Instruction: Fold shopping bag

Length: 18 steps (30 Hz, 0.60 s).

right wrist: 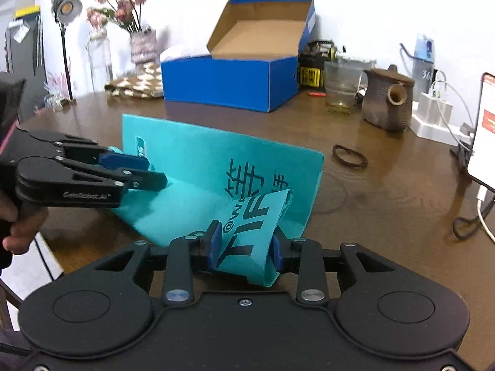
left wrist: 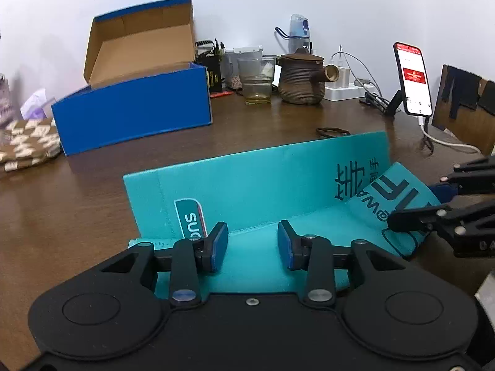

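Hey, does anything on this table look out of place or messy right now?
Mostly the teal shopping bag: it is half folded, its back panel standing up, with a printed flap curled loosely between the right gripper's fingers. A dark hair tie lies loose on the wooden table beside it. Nothing looks spilled or broken.

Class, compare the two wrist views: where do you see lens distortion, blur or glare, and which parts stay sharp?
Left wrist view: dark fisheye corners, the table edge bowed, the phone screen glowing bright, the shopping bag print sharp. Right wrist view: the same curved rim, the lamp and flowers at the far left smeared, the lamp's bulb glaring.
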{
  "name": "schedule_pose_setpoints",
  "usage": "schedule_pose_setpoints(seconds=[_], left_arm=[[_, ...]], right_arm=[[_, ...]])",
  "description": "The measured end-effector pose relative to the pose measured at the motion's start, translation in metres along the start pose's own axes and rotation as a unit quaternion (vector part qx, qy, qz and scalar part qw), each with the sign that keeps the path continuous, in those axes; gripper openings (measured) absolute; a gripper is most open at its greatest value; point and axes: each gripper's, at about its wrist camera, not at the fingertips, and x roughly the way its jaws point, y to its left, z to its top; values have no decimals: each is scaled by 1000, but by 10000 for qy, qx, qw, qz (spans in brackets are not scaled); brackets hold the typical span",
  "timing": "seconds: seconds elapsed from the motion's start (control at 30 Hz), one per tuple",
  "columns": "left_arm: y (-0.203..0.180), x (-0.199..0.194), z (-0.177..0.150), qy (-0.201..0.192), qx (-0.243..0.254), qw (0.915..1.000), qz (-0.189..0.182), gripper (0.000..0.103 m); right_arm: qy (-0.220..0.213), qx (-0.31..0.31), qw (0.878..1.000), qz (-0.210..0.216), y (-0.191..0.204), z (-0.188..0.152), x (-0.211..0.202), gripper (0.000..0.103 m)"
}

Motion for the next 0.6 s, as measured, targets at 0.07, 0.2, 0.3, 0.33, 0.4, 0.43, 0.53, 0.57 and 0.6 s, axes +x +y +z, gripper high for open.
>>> schedule_pose_setpoints(seconds=[0.07,0.2,0.3,0.33,0.4,0.43,0.53,0.57,0.6], left_arm=[[-4,-5,-5,-71,83,9999,-27,37],[-7,-12,-12,-141,74,9999,9,37],[-5,-16,-15,-162,-54,9998,-44,37],[-5,-18,-16,-171,-57,9998,-63,37],[-5,-23,-19,-192,-25,9998,-88,37],[-5,-25,-21,-204,-7,9997,-99,37],[-5,-37,-33,-364,-15,9992,-151,37],[-5,-41,-38,-452,18,9989,-140,37],[-6,-45,-44,-541,52,9984,-128,37]], right_arm=[[-81,295,9995,-96,-8,0,-15,37],[-717,602,9927,-764,-16,5,-43,21],[-1004,225,9933,-520,6,9,-37,16],[-941,22,9944,-490,17,7,-27,16],[-721,-109,9956,-586,31,-3,-6,16],[-621,-67,9957,-678,34,-11,4,14],[-1033,-36,9910,-851,37,-37,2,14],[-1163,-12,9894,-867,38,-44,-1,14],[-1268,47,9886,-816,36,-50,-3,13]])
